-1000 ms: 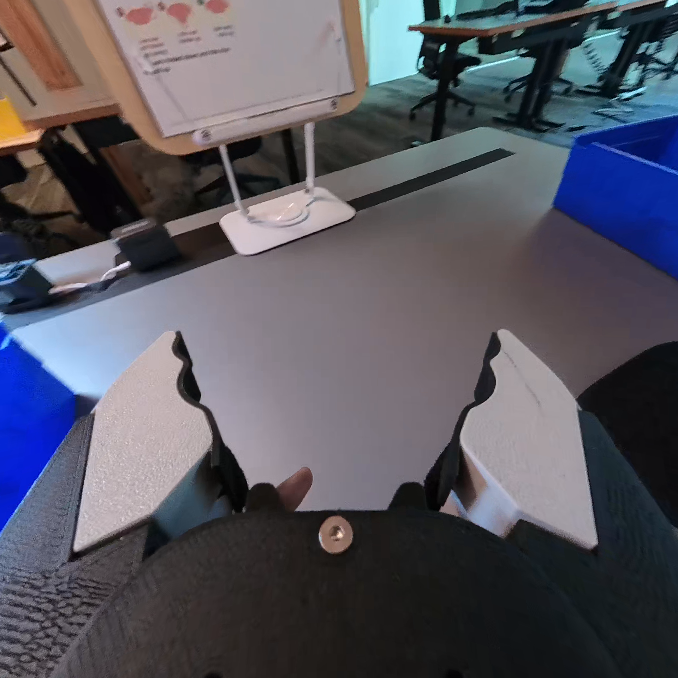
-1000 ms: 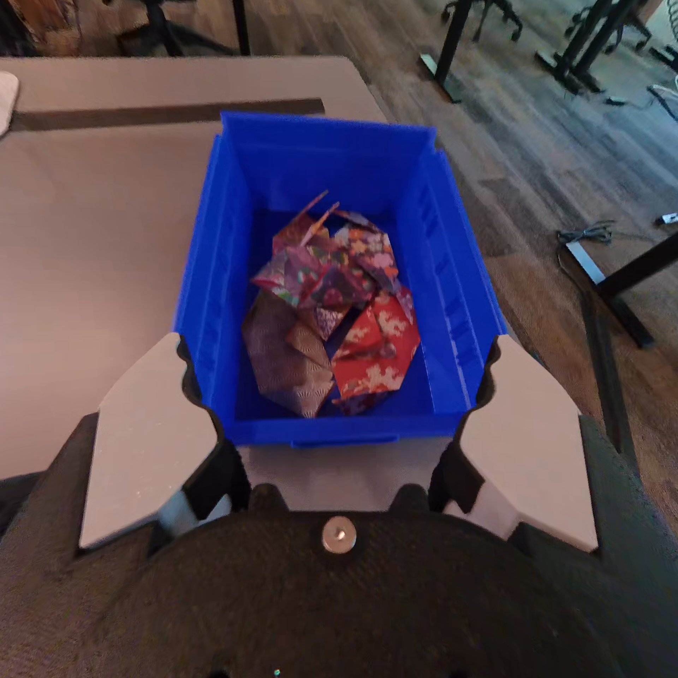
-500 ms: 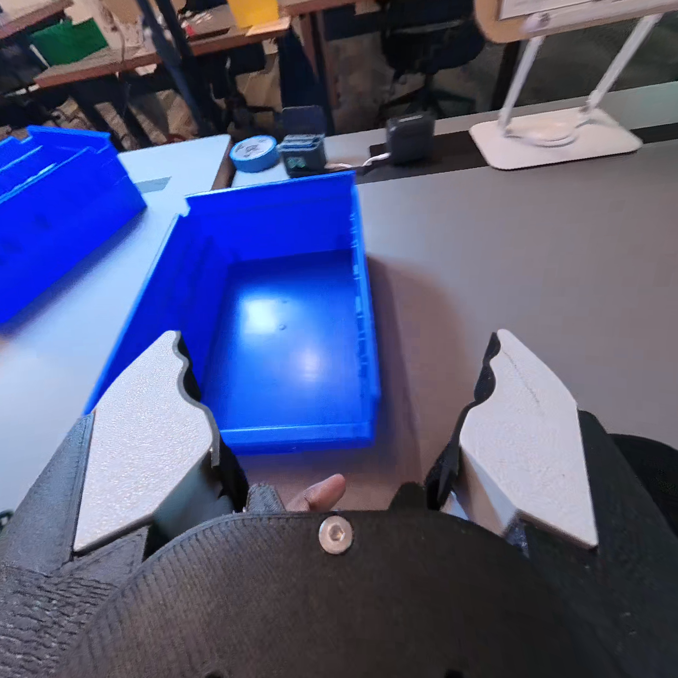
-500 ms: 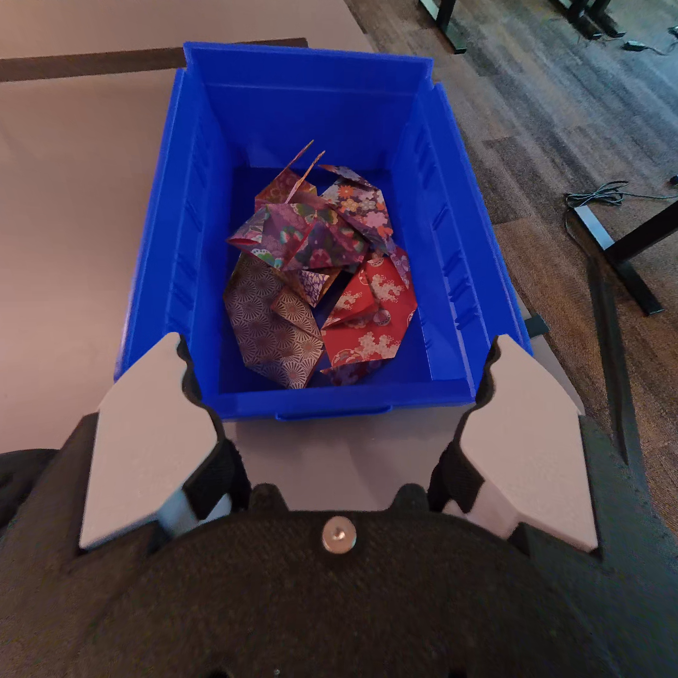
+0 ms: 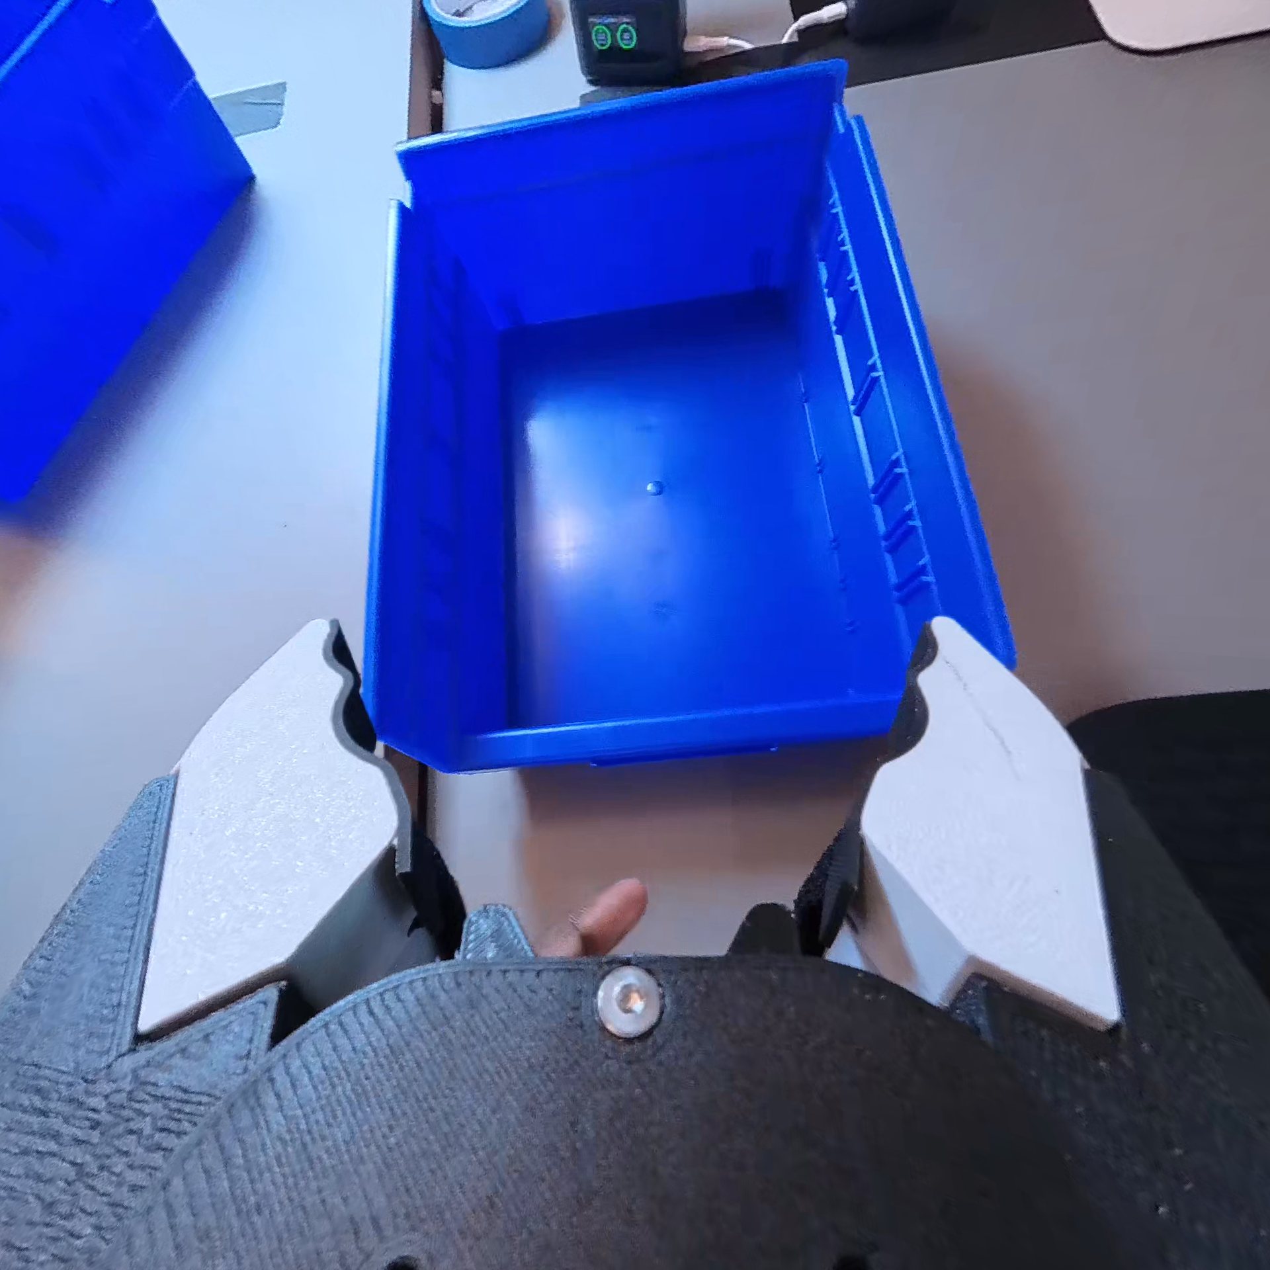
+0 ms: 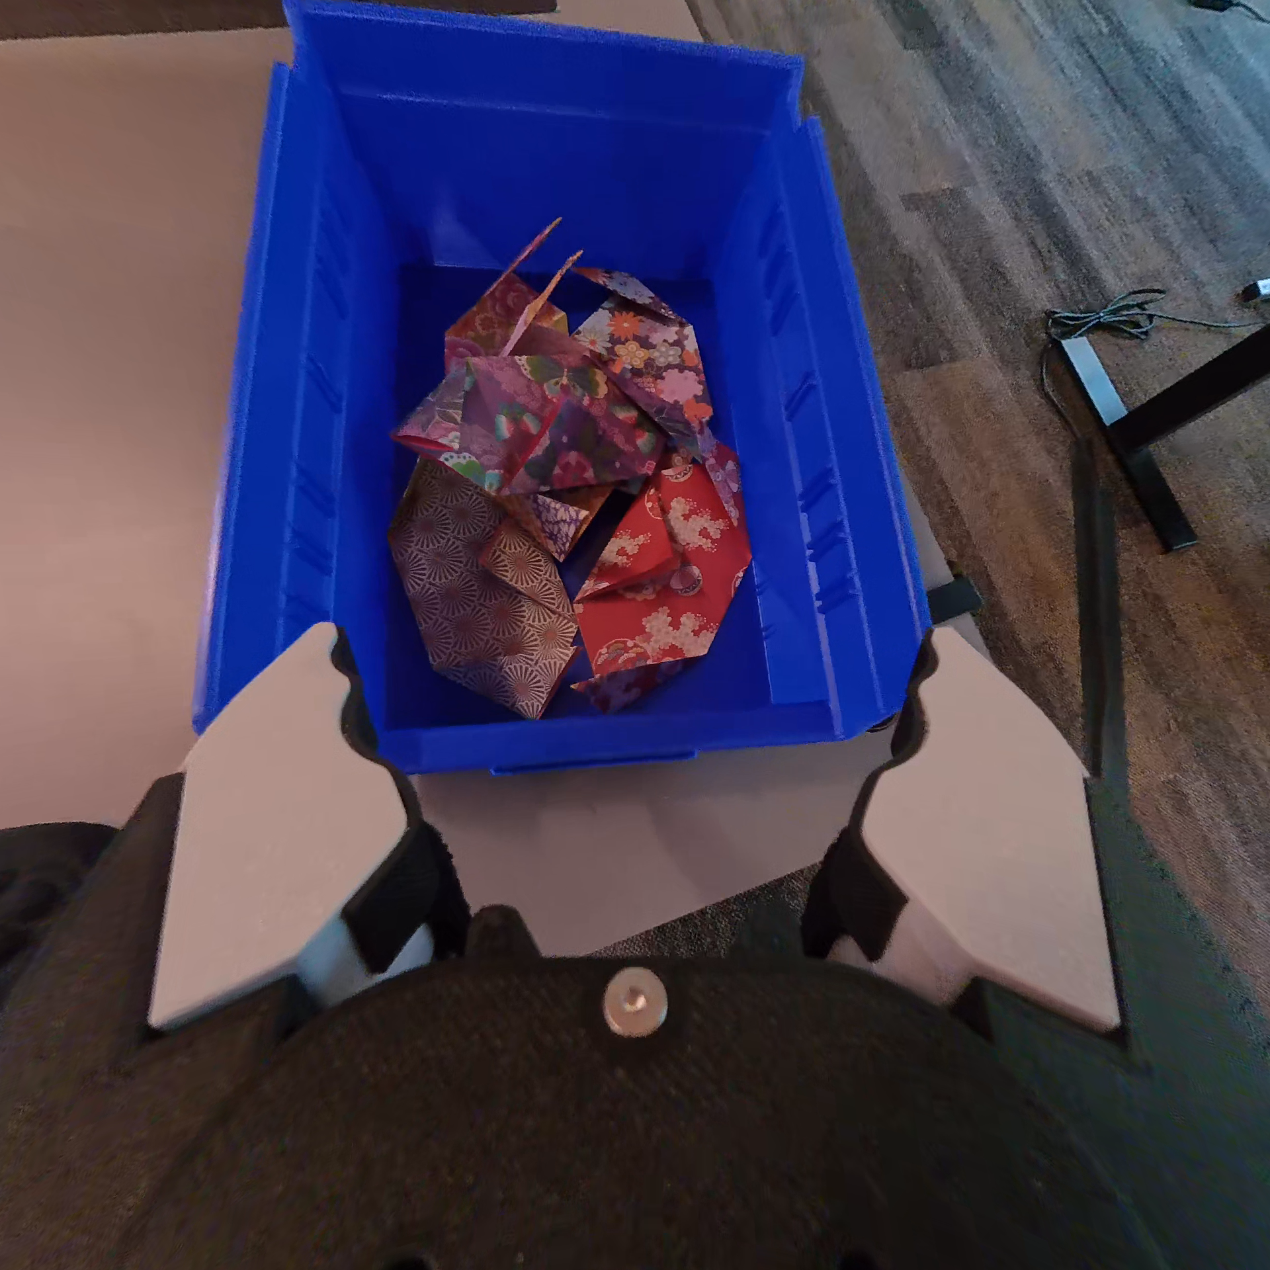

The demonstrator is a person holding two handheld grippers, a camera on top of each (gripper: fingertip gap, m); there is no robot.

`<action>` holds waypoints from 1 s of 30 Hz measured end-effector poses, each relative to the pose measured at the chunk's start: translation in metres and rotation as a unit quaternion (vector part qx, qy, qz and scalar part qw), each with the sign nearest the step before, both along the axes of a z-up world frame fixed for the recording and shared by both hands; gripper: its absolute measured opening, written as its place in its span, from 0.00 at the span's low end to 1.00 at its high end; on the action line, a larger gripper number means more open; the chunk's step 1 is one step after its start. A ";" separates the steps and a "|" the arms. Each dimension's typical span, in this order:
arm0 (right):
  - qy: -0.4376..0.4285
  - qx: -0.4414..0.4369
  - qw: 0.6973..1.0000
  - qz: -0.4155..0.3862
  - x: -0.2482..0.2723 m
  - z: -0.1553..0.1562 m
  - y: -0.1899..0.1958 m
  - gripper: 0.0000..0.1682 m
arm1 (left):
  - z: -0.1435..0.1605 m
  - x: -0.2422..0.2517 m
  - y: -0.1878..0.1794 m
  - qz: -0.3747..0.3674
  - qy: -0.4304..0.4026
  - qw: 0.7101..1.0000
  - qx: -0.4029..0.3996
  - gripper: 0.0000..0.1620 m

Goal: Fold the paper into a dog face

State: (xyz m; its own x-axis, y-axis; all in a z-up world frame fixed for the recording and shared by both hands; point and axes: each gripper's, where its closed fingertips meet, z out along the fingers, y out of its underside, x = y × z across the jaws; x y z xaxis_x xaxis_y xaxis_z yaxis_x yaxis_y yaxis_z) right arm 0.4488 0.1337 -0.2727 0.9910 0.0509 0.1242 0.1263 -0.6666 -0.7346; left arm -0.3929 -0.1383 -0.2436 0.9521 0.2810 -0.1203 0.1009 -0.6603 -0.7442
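We hold the left tool (image 5: 629, 660) spread wide, gripping nothing, above an empty blue bin (image 5: 440, 481) on the tabletop (image 5: 1099, 343). The right tool (image 6: 632, 660) is equally spread and unloaded above a second blue bin (image 6: 852, 426) containing folded patterned papers (image 6: 570, 481).

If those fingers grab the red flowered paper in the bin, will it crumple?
Probably it bends rather than crumples: the red folded paper is thin, with flaps lifting. It looks very light, so it may slide or drag neighbouring folded papers overlapping it. Its creases suggest some stiffness.
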 end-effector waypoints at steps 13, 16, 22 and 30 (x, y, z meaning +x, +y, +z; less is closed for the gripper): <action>-0.017 0.007 1.000 0.021 -0.010 -0.002 0.002 0.87 | 0.005 0.009 0.013 -0.011 0.012 0.999 0.038 0.89; -0.014 0.022 0.999 0.025 -0.015 0.002 0.004 0.87 | 0.009 0.018 0.017 -0.017 0.022 0.999 0.042 0.89; -0.006 0.061 0.995 0.079 -0.054 0.018 0.011 0.87 | 0.031 0.060 0.041 -0.049 0.054 0.993 0.088 0.90; 0.007 0.128 0.980 0.155 -0.133 0.048 0.018 0.86 | 0.054 0.145 0.100 -0.106 0.068 0.977 0.174 0.90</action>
State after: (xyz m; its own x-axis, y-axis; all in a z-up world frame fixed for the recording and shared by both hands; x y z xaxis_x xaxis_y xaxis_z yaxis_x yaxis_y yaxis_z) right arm 0.3159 0.1515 -0.2248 0.9346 0.3184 0.1588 0.2823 -0.3919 -0.8756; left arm -0.2482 -0.0386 -0.1900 0.9753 0.1248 -0.1821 -0.1266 -0.3600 -0.9243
